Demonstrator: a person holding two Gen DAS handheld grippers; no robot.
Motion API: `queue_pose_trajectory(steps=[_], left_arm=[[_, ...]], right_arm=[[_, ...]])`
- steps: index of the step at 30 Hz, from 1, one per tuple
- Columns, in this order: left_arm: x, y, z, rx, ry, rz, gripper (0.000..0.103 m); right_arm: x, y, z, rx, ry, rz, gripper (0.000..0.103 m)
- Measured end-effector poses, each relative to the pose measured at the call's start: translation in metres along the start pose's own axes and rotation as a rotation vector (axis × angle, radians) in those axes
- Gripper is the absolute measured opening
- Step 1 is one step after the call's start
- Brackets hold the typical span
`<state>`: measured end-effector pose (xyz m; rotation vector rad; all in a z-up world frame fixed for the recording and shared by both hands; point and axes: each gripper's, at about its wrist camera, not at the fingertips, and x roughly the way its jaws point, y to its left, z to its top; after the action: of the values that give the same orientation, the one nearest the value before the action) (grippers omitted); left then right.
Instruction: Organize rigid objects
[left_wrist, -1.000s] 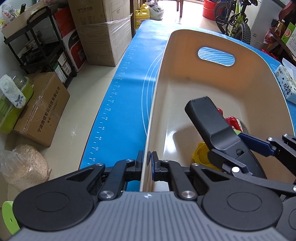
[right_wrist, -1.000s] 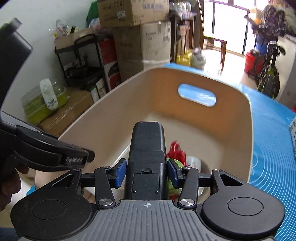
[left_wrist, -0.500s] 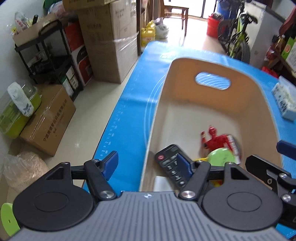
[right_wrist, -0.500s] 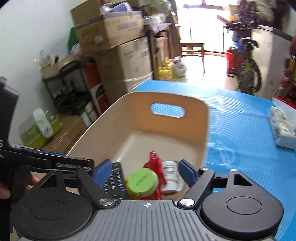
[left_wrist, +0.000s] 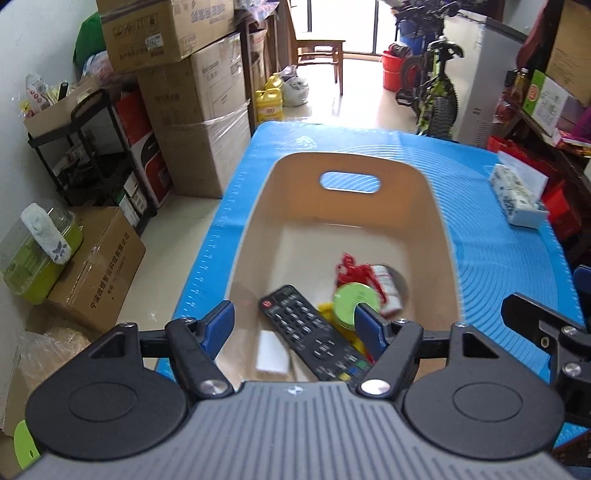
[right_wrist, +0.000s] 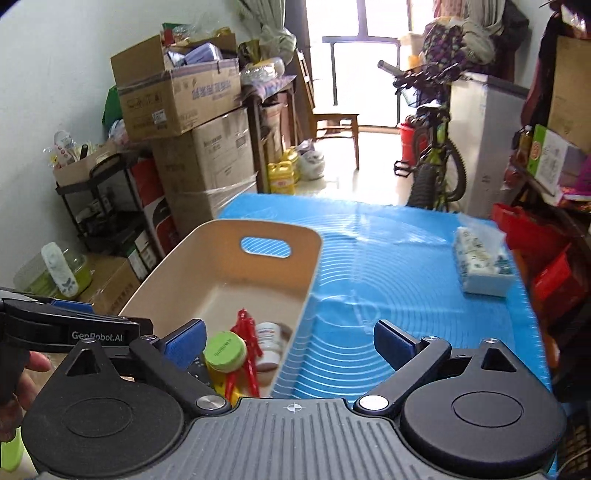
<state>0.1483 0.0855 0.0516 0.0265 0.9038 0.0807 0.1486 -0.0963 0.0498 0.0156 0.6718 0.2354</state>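
Note:
A beige bin (left_wrist: 243, 240) with a handle slot stands on the blue mat (left_wrist: 498, 258). Inside it lie a black remote (left_wrist: 314, 332), a green-lidded jar (left_wrist: 356, 299), a red toy (left_wrist: 354, 271), a small white bottle (left_wrist: 386, 284) and a white block (left_wrist: 273, 350). My left gripper (left_wrist: 293, 325) hovers open above the bin's near end, holding nothing. My right gripper (right_wrist: 288, 343) hangs over the bin's right wall (right_wrist: 306, 295), its jaws opening wide and empty. The jar (right_wrist: 225, 350) and toy (right_wrist: 245, 332) show below it. The remote is mostly hidden in the right wrist view.
A tissue pack (right_wrist: 480, 262) lies on the mat at the far right. Left of the table are stacked cardboard boxes (left_wrist: 199, 122) and a black shelf (left_wrist: 92, 155). A bicycle (right_wrist: 436, 158) stands beyond the table's far edge.
The left gripper let go of the bin's rim, opened and rose. The right gripper released the black remote, which now lies in the bin, then opened wide and lifted away.

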Motion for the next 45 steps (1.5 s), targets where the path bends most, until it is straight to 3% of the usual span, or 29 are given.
queue_pose_trajectory(steps=[12, 19, 31, 45], left_arm=[[-0.065, -0.037, -0.040, 0.031, -0.079, -0.014, 0.072], [-0.081, -0.051, -0.071, 0.026, -0.109, -0.005, 0.072], [-0.088, -0.075, -0.118, 0.045, -0.169, 0.008, 0.072], [-0.078, -0.080, -0.147, 0.070, -0.223, 0.018, 0.072]], right_arm=[[-0.087, -0.029, -0.037, -0.004, -0.045, -0.057, 0.099], [-0.119, -0.044, -0.065, 0.013, -0.058, -0.073, 0.099], [-0.133, -0.052, -0.114, 0.023, -0.075, -0.096, 0.099], [-0.133, -0.047, -0.139, 0.040, -0.131, -0.120, 0.099]])
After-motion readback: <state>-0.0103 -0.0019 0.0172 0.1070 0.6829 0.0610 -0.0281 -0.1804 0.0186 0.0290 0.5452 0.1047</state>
